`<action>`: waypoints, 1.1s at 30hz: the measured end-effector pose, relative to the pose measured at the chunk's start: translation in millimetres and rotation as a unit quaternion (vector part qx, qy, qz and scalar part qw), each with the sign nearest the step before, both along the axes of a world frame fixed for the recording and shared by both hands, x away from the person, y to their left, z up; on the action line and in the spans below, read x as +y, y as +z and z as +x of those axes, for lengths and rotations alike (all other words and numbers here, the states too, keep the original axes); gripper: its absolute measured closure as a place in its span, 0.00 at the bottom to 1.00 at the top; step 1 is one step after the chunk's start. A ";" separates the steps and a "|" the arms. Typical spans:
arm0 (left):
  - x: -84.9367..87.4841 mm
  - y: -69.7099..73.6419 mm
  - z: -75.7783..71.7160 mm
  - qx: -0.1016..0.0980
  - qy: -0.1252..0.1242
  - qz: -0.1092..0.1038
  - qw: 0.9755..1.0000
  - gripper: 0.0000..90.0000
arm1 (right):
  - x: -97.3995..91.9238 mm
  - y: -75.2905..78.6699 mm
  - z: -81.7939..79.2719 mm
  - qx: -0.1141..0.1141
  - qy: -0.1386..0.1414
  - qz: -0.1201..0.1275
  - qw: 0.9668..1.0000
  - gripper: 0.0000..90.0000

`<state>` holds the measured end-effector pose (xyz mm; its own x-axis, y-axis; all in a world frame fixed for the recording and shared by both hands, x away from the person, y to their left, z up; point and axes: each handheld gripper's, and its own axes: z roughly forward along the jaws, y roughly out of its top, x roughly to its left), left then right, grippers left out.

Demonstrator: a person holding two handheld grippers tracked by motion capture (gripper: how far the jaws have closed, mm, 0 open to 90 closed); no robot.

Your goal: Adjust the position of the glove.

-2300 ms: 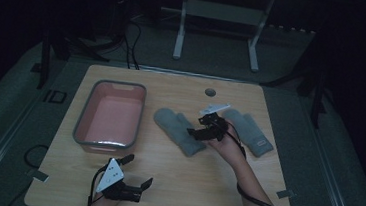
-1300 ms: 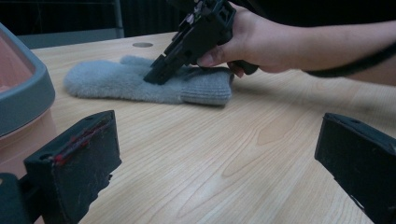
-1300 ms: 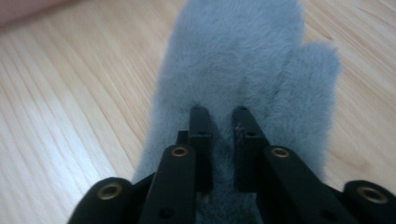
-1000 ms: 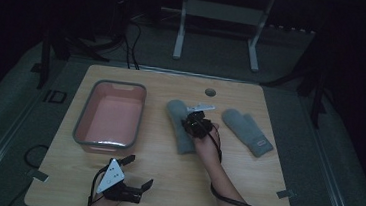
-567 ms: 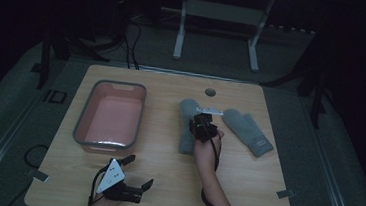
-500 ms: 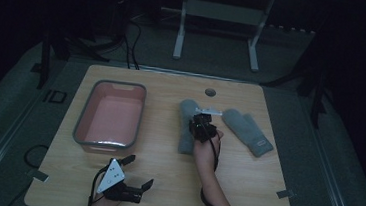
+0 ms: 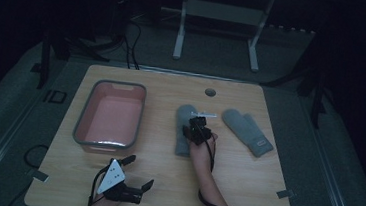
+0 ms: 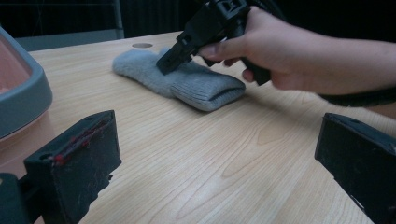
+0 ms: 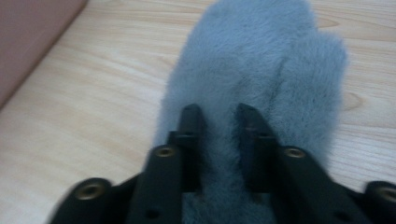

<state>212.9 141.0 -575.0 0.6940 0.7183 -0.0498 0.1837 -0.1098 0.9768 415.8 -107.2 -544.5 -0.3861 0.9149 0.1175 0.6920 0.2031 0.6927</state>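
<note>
- Wooden table (image 7: 154, 181) under dim light, dark floor around it.
- Pink tub (image 7: 112, 118) with grey rim at the table's 9 o'clock side, nothing seen inside.
- Grey mitten (image 7: 185, 128) near the table's centre, lying flat, cuff toward 6 o'clock, tip toward 12.
- Second mitten (image 7: 247, 132) at 3 o'clock of the first, well apart, angled with its cuff toward 4 o'clock.
- Small round hole (image 7: 210, 92) in the tabletop at 12 o'clock of the mittens.
- Right tongs (image 7: 197, 129) down on the centre mitten, held by the right hand (image 7: 203, 141); in the right gripper view, jaws close together with a ridge of the fuzzy fabric (image 9: 261, 70) pinched between them.
- Left tongs (image 7: 137, 172) at the table's 6 o'clock edge, resting low near the wood, jaws spread wide with nothing between; in the left gripper view, both black jaws far apart, bare wood between.
- From the left gripper view, centre mitten (image 8: 187, 81) beyond, right hand (image 8: 280, 51) over its cuff end.
</note>
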 end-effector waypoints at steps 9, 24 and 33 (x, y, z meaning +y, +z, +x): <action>0.7 0.0 -0.2 0.002 0.001 -0.003 1.000 0.01 | -45.2 39.5 -14.1 -0.048 0.076 -0.014 0.996 0.51; -0.3 -0.1 -0.1 0.001 0.002 -0.003 1.000 0.01 | -197.8 57.4 14.7 -0.054 0.083 -0.086 0.991 0.58; 0.0 0.0 0.4 0.003 0.000 -0.003 1.000 0.01 | -232.5 28.9 31.6 -0.031 0.080 -0.092 0.992 0.59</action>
<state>213.3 141.0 -575.0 0.6931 0.7185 -0.0589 0.1900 -0.1033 0.9763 447.4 -339.7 -515.6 -0.5299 0.8448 -0.0736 0.5983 0.4339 0.6736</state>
